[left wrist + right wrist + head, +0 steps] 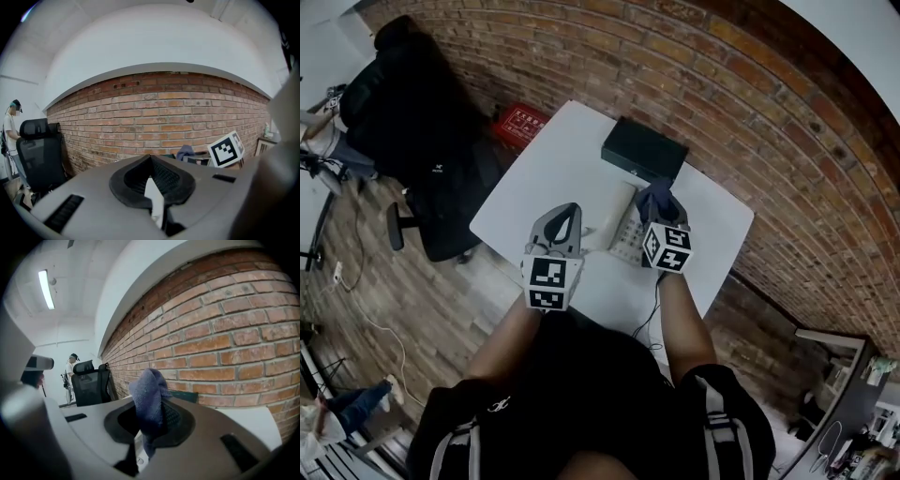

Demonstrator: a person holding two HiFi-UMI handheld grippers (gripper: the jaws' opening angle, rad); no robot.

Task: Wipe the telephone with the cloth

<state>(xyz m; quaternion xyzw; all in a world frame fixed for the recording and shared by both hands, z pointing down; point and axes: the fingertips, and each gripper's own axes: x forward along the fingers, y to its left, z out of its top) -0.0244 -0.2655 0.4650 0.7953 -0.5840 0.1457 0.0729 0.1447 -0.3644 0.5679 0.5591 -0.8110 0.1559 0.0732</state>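
Blue cloth (658,195) pinched in the right gripper (664,212) over the telephone (623,232)
The soft, crumpled cloth sits clamped between the right jaws, above the pale, boxy telephone's far right end on the smooth white table (562,159); the left gripper (570,212) is closed on nothing, just left of the telephone; a flat black box (643,150) lies farther off, before rough brick wall (722,94).

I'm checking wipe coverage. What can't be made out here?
- The telephone: in the head view the right gripper and cloth cover most of it.
- Cloth on telephone or above it: hidden there; both gripper views look over it.
- White sliver inside the left gripper's jaws, left gripper view: table or handset, unclear.
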